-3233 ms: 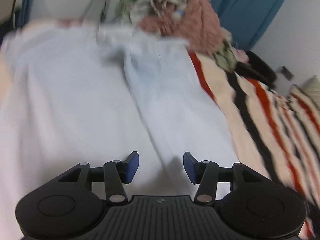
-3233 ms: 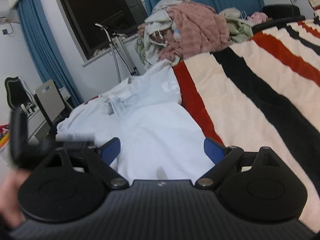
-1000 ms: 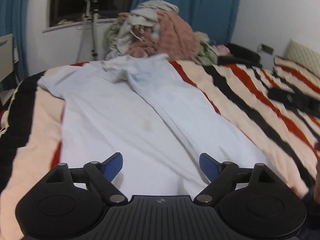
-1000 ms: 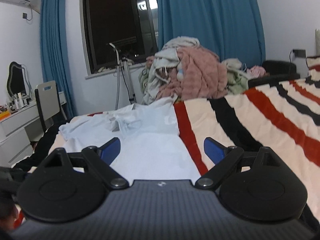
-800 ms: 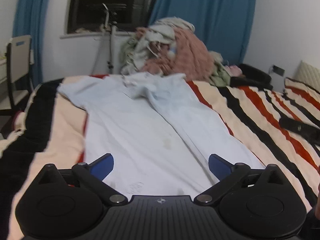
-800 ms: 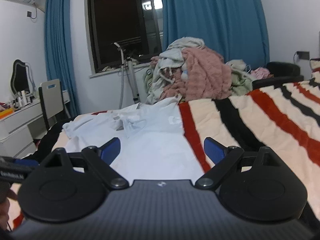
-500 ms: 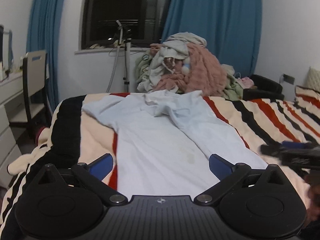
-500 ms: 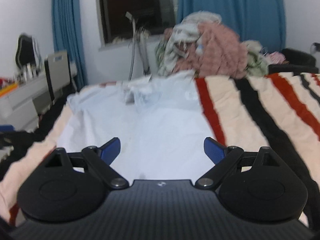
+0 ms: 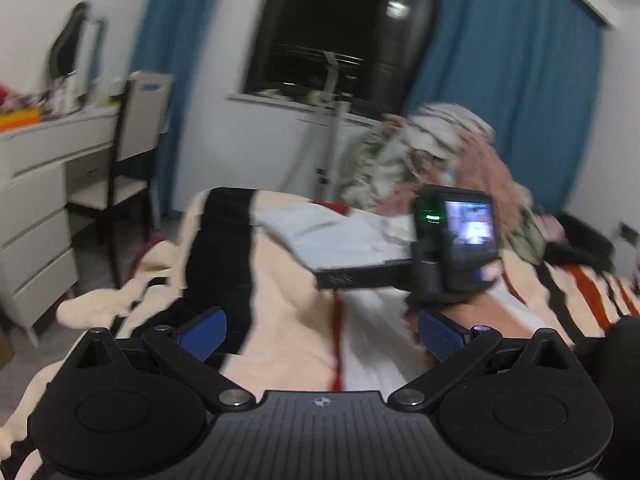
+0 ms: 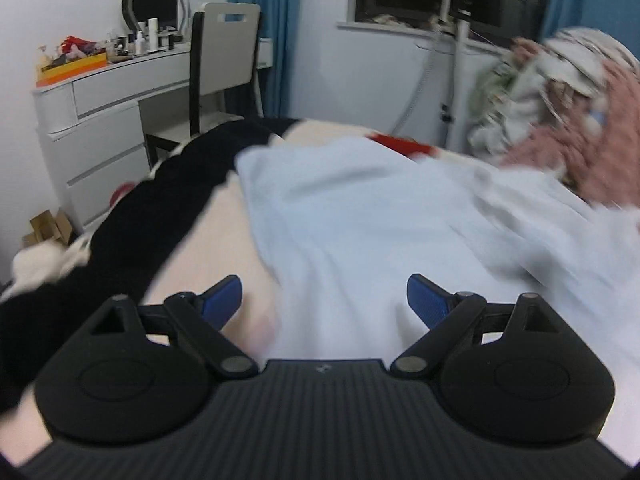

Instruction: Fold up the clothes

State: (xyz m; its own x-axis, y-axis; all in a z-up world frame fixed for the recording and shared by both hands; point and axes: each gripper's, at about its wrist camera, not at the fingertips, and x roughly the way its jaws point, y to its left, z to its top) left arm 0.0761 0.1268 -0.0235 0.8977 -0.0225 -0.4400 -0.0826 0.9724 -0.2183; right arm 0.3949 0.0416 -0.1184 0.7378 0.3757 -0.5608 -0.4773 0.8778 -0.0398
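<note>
A white chair point(image 10: 224, 52) is standing tucked at the white dressing bench point(image 10: 108, 92), with bottles point(image 10: 150, 36) sitting on top. Blue curtains point(image 9: 508, 92) are hanging beside the dark window point(image 9: 336, 36) behind the bench.

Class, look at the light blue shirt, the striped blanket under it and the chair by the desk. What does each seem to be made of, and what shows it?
Light blue shirt: thin woven cloth, matte; it lies in soft creases.
Striped blanket: plush fleece, probably; thick, soft, rounded folds.
Chair: pale smooth panel back, dark frame; wood or plastic, unclear.
</note>
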